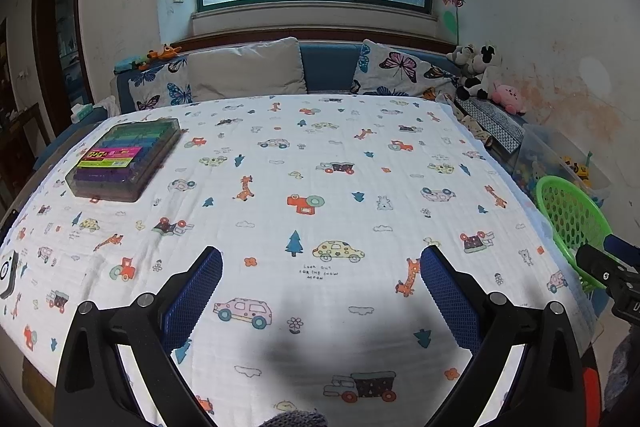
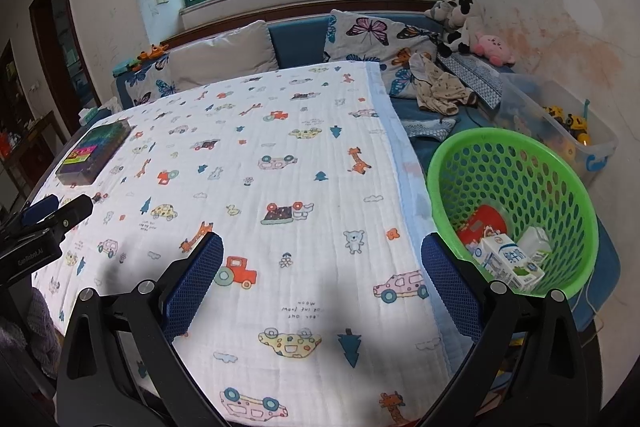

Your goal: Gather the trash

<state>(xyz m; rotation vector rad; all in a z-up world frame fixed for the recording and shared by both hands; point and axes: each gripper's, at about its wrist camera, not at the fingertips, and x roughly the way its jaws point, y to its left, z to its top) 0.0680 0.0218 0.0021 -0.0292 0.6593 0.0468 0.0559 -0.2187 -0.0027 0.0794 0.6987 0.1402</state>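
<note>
A green perforated basket (image 2: 560,187) stands off the table's right edge; it also shows in the left wrist view (image 1: 568,215). Inside lie two white milk cartons (image 2: 504,259) (image 2: 536,243) and a red wrapper (image 2: 482,223). My left gripper (image 1: 320,267) is open and empty, low over the patterned tablecloth (image 1: 320,167). My right gripper (image 2: 322,255) is open and empty over the cloth's right part (image 2: 280,131), its right finger (image 2: 448,279) close to the basket's near rim. Each gripper's tip shows in the other's view, the right one (image 1: 600,267) and the left one (image 2: 60,213).
A clear box of coloured pens (image 1: 124,159) lies at the table's far left, also in the right wrist view (image 2: 94,151). A sofa with cushions (image 1: 248,67) and plush toys (image 2: 464,23) runs behind. A clear toy bin (image 2: 560,123) stands beyond the basket.
</note>
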